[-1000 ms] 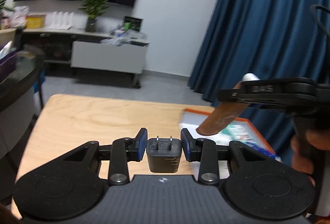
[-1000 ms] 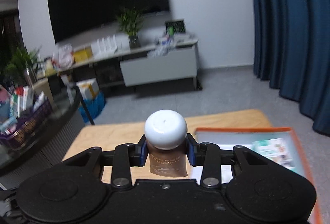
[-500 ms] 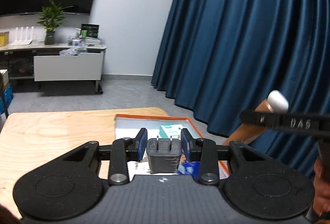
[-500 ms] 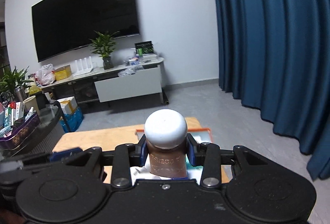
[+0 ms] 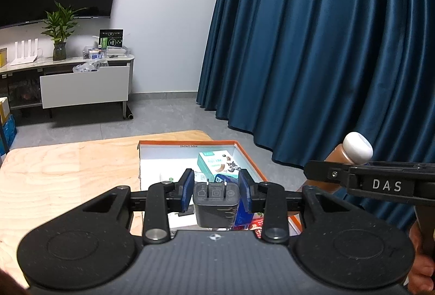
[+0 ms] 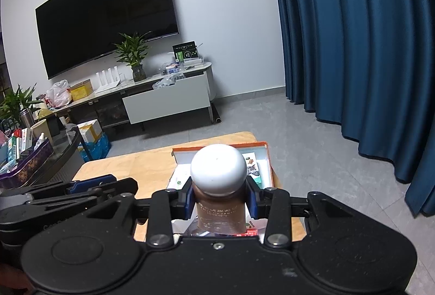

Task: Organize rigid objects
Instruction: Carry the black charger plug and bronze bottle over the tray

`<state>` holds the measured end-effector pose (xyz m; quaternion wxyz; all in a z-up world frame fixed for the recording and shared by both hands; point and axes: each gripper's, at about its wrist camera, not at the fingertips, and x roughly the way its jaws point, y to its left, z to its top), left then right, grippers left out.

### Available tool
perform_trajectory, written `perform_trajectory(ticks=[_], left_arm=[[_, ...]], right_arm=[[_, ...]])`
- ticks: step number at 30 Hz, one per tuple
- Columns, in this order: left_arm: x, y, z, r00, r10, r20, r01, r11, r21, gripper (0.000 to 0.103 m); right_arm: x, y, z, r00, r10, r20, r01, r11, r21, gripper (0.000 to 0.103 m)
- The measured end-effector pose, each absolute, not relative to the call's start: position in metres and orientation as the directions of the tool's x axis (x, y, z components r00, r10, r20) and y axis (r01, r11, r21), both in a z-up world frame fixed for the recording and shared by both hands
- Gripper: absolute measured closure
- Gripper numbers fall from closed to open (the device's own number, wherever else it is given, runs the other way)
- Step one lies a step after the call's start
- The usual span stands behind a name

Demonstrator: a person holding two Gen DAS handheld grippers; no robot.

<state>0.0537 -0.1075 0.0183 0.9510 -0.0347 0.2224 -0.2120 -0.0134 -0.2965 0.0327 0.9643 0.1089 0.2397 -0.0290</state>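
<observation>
Two loads are in the air at once, and that is where the risk lies. The left gripper [image 5: 216,193] is clamped on a small black wall charger with two metal prongs [image 5: 216,202], its blue pads pressing the charger's sides. The right gripper [image 6: 220,198] is closed around a brown plastic bottle with a rounded white cap [image 6: 218,197], held by the body just below the cap. Both hang above the shallow orange-edged cardboard box with a white inside [image 5: 187,144], which sits at the far right end of the pale wooden desk [image 5: 68,175] and already holds a teal-and-white carton [image 5: 214,163] and other small packs.

The bottle looks the shakier hold: its round, smooth body could slip or swing between flat pads, and its cap end juts well past the gripper, so a release from this height might send it rolling over the low rim toward the desk edge and the grey floor [image 6: 312,137]. The two tools are close together, so lowering both at once could knock them together. The charger, if let go high, may land on the carton and tip out.
</observation>
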Motion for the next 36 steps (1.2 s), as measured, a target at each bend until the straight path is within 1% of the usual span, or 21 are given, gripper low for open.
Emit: perform_trajectory(ticks=[10,36], left_arm=[[0.043,-0.115,0.014,0.809,-0.413,-0.419,0.393,0.909,-0.138,0.067],[0.046,-0.113,0.007,0.795,-0.411,-0.447,0.387,0.910,-0.149,0.067]], right_arm=[[-0.014,-0.297,0.031,0.882,0.000,-0.472,0.106,0.974,0.198,0.057],[-0.004,-0.293,0.028,0.848,0.022,-0.529,0.088,0.979,0.182,0.057]])
